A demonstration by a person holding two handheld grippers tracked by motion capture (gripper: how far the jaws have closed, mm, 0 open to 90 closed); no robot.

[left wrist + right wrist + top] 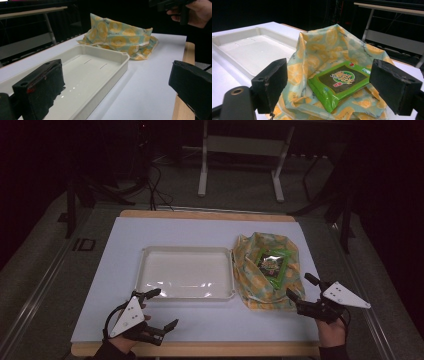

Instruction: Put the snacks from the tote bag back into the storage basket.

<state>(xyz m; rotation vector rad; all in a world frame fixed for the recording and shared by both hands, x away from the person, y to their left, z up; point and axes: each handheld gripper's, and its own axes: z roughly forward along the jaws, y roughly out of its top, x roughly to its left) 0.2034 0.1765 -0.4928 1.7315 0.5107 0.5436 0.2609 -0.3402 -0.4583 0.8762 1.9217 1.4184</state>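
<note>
My right gripper (301,290) hovers at near edge of patterned bag (267,270), jaws spread wide, nothing between them. Green packet (342,83) lies inside open bag, flat on cloth, right ahead of my jaws. My left gripper (162,309) sits low near table front, jaws wide apart, empty. White tray (185,293) just left of bag, bare inside. Judgement: work barely begun; packet not yet gripped or lifted. Likely left: grasp packet, move it to tray, though destination is only my guess.
</note>
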